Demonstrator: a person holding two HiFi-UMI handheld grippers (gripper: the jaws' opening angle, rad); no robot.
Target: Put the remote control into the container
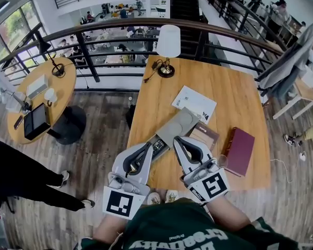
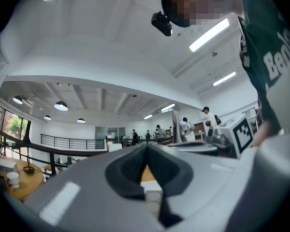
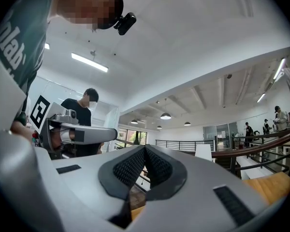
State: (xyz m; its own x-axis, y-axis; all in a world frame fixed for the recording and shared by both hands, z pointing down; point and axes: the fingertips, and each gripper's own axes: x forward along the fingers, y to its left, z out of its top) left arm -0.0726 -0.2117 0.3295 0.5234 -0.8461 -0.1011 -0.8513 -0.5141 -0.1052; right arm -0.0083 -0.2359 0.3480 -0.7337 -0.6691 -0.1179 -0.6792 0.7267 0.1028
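**Evidently pre-grasp: remote control not yet picked up**

Left hand-held gripper [image 1: 146,149]: jaws pressed together, nothing between them. Right hand-held gripper [image 1: 179,141]: likewise closed and empty. The remote control [image 1: 158,148] lies on the bench [image 1: 235,98], just beyond the left tips, at the near end of the long grey container [image 1: 181,124]; cannot tell if it overlaps the rim. Judged step: approach. Next move needs the left jaws spread, set astride the remote control's narrow width, then closed.
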